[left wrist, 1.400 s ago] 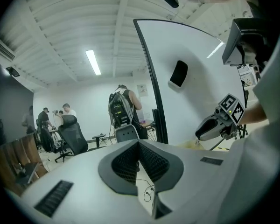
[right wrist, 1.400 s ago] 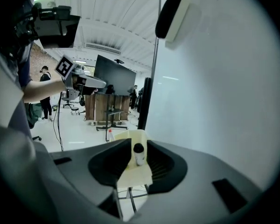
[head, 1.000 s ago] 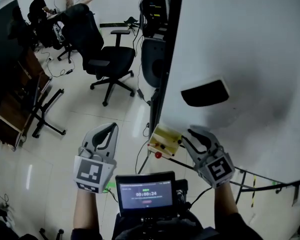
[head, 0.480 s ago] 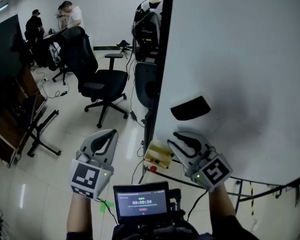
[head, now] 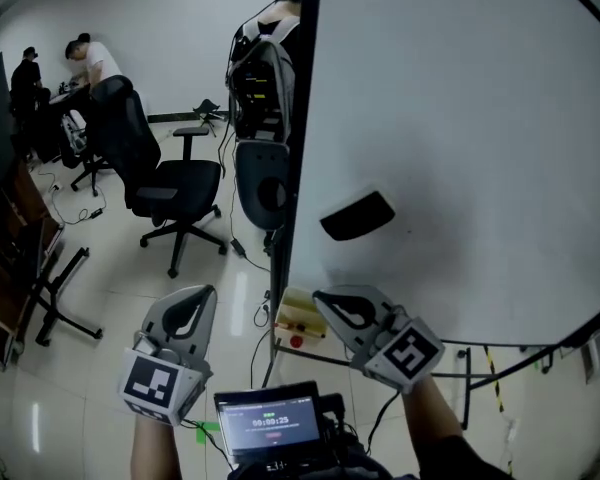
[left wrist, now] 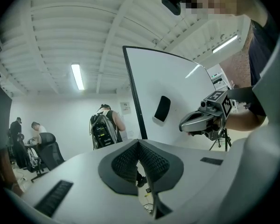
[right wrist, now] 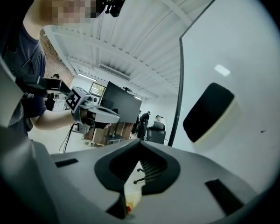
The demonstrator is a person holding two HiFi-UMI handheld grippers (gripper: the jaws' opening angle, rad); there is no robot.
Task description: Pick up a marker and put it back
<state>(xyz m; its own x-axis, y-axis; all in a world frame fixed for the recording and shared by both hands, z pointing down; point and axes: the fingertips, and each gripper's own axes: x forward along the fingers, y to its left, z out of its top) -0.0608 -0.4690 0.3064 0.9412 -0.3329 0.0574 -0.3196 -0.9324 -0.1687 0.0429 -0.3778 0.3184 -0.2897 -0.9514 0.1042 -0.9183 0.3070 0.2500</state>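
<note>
Two grippers hung before the whiteboard (head: pixel 460 118), near its black eraser (head: pixel 357 215). The left gripper (head: pixel 195 303) had its jaws together, empty; the right gripper (head: pixel 330 303) had just closed its jaws on nothing. The marker showed in no view.

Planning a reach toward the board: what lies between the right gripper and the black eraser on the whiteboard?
In the head view, only bare whiteboard shows between the right gripper and the eraser.

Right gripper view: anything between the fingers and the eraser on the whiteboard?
Nothing visible. The right gripper, just closed and empty, has open air to the eraser on the whiteboard. No marker shows.
</note>
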